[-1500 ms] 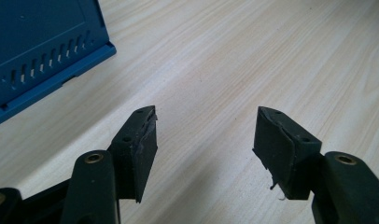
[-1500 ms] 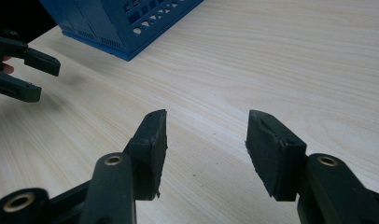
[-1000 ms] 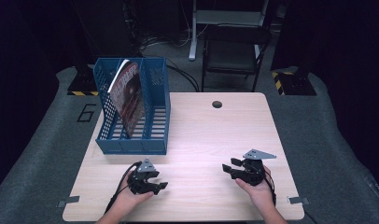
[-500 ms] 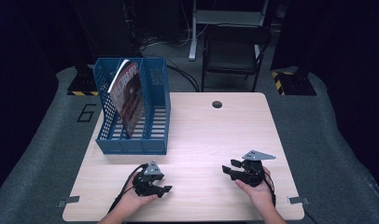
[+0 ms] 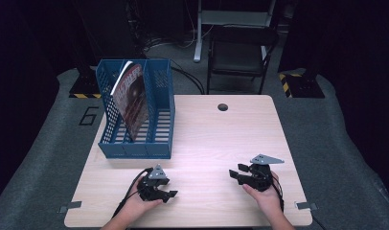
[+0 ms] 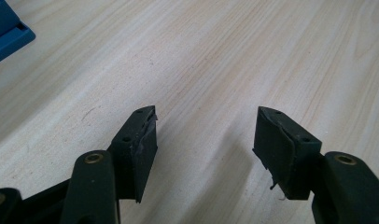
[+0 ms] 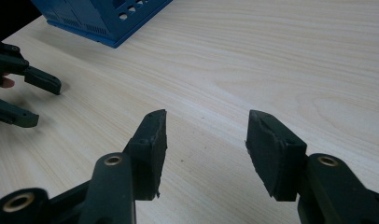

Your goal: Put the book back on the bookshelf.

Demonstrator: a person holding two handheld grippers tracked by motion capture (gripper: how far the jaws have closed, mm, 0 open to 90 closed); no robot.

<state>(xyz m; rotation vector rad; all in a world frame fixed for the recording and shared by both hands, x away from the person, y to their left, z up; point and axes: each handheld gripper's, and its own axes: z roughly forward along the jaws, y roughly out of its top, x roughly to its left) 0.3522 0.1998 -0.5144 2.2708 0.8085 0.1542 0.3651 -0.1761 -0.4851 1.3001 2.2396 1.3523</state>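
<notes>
Dark room w/ grey floor mat, a black chair (image 5: 240,57) behind a pale wood table (image 5: 216,139) that has a small round cable hole (image 5: 223,107) near its far edge. On the table's far-left part stands a blue file rack (image 5: 137,112) w/ 3 slots; a magazine (image 5: 130,98) w/ a dark reddish cover leans tilted in it, approx. the left or middle slot, hard to tell which from the high view. Near edge: 2 hands come up from the bottom, each w/ a black gripper. Left gripper (image 5: 168,195) sits low on the table just in front of the rack's near wall but apart from it, jaws pointing toward the table's middle. In the left gripper view its 2 pads stand apart w/ bare wood between them, nothing held; a corner of the rack shows at top left. Right gripper (image 5: 236,173) is well apart from the rack, at the near-right part of the table, grey 3-cornered plate on top, jaws pointing left toward the other gripper. In the right gripper view its pads (image 7: 152,149) are also parted w/ bare wood grain between, gripping nothing; the left gripper's jaws show farther off at the left edge, the rack's base at the top. The 2 grippers are well apart from each other.
</notes>
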